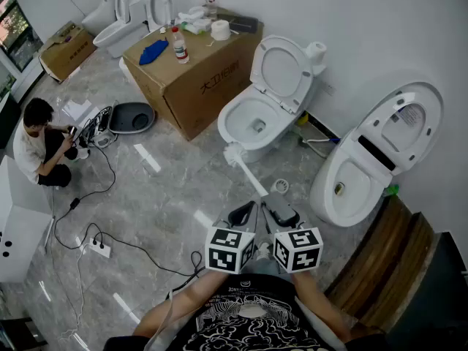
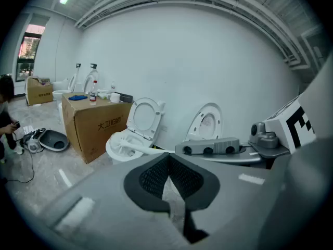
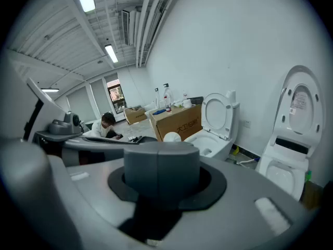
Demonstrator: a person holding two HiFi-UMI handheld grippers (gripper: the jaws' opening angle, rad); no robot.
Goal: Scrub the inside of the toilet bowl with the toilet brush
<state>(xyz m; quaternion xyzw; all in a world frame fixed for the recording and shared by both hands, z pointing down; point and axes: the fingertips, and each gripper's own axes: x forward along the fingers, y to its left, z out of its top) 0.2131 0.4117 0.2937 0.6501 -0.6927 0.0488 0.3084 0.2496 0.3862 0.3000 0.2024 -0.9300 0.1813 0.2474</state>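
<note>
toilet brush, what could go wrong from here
1. The right gripper alone holds the toilet brush at the end of its long handle; the left gripper is shut on nothing, so the brush may twist or slip under scrubbing force.
2. The brush head is by the toilet bowl's front rim, not inside; it could knock the rim going in.
3. A power strip with cables lies on the floor to the person's left: a possible trip hazard.

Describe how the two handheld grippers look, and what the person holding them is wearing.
The left gripper and the right gripper both have grey bodies. Each carries a white cube printed with black square markers. The jaws are lined with dark pads, which are visibly ribbed on the left one. The person wears a black T-shirt with a white swirling print.
</note>
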